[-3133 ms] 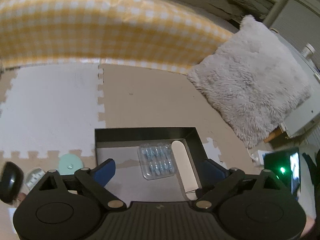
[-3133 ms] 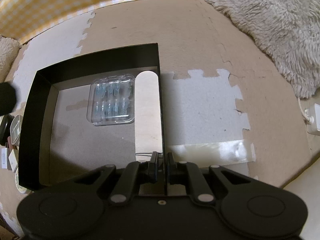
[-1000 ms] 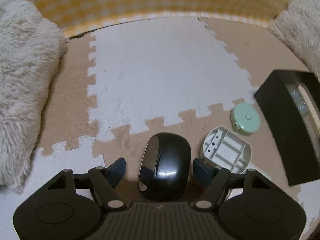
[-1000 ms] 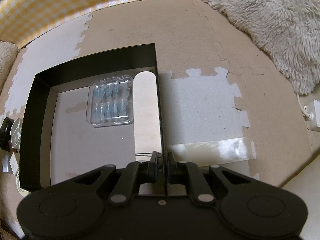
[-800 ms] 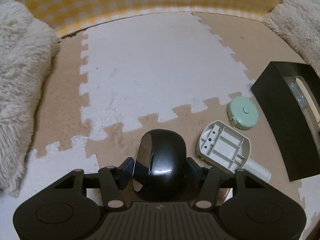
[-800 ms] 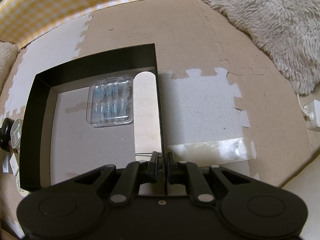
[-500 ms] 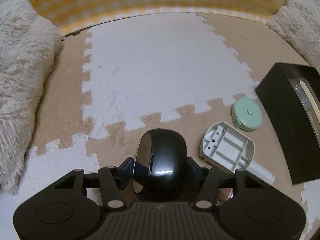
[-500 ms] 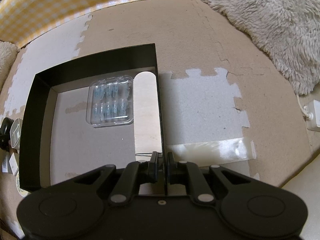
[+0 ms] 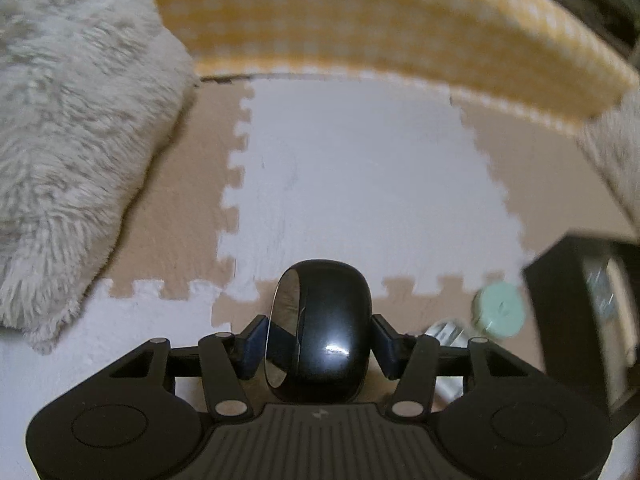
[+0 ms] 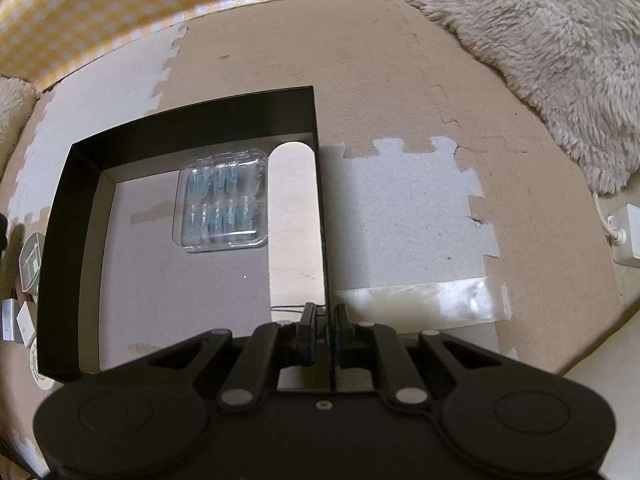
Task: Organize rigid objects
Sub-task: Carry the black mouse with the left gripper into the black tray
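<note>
Left gripper (image 9: 320,336) clamped on black mouse (image 9: 320,330) above the foam mat (image 9: 360,184), mint round case (image 9: 499,311) beside black box (image 10: 192,124), blister pack (image 10: 222,204) at its far edge, right gripper (image 10: 323,322) pinched onto its right wall.

Glossy black mouse (image 9: 324,328) (clamped between jaws), black box (image 10: 192,120) open-topped

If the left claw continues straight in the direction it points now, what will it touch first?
Probably the white foam floor tile ahead of the left claw, which is shut on the black mouse. Nothing else lies in that line; beyond it is the yellow checked cloth. Depth is unclear.
</note>
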